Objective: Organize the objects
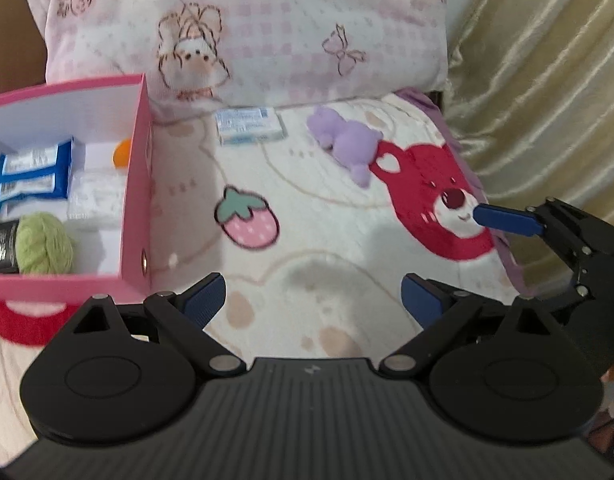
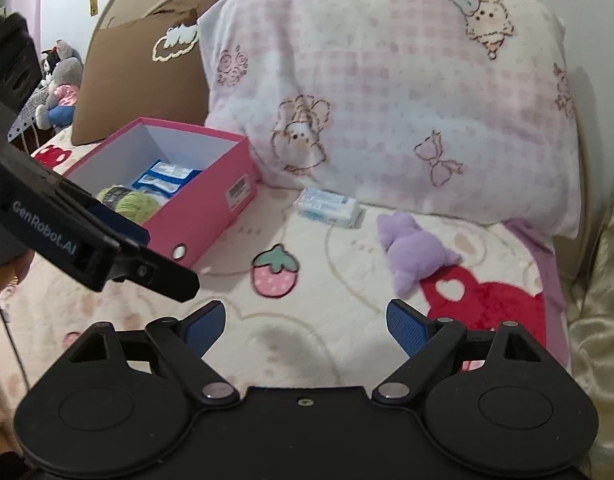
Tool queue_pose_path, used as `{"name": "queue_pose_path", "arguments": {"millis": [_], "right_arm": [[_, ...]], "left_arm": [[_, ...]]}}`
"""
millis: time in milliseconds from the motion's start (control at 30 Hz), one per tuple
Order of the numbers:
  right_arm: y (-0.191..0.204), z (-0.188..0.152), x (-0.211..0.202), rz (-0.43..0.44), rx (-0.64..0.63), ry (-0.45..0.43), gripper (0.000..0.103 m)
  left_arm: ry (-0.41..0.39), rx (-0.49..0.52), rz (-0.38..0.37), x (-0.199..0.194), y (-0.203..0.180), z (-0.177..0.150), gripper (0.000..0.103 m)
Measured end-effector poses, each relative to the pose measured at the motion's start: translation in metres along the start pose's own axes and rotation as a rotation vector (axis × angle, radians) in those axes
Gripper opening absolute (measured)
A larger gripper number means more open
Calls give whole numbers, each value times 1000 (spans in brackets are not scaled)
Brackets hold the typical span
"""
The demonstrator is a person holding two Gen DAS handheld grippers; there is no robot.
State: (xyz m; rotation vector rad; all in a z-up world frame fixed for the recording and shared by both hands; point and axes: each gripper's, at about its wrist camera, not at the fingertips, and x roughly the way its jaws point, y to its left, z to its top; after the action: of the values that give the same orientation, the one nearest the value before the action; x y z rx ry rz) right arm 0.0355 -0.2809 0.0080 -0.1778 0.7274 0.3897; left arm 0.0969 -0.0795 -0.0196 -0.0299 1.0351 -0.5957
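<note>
Hovering over the blanket [image 2: 307,344], the right gripper [image 2: 306,326] has its fingers [image 2: 405,326] spread wide, holding and touching nothing. The left gripper [image 1: 313,302] is likewise wide open and empty above the same blanket. Ahead and left of the left fingers [image 1: 205,298] sits the pink box [image 1: 137,200], containing green yarn [image 1: 43,244], blue packets [image 1: 33,174] and an orange ball [image 1: 122,153]. Ahead and right of both grippers lies the purple plush [image 2: 415,252]. Farther ahead, the tissue pack [image 2: 329,206] lies just before the pillow [image 2: 387,92].
</note>
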Motion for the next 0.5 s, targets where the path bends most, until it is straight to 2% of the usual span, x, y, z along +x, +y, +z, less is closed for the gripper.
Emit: {"name": "queue_pose_path", "arguments": {"millis": [200,400,500], "right_arm": [[-20,-8,17,-51,43,-104,90],[-43,-17,47,-77,120,-114,90],[-51,-25,68,-103,146,-116,90]], "left_arm": [[-77,25,-9,22,-3,11,96],[-140,24,-54,50,-9,27,95],[-140,1,-74,68,-10,34,94]]}}
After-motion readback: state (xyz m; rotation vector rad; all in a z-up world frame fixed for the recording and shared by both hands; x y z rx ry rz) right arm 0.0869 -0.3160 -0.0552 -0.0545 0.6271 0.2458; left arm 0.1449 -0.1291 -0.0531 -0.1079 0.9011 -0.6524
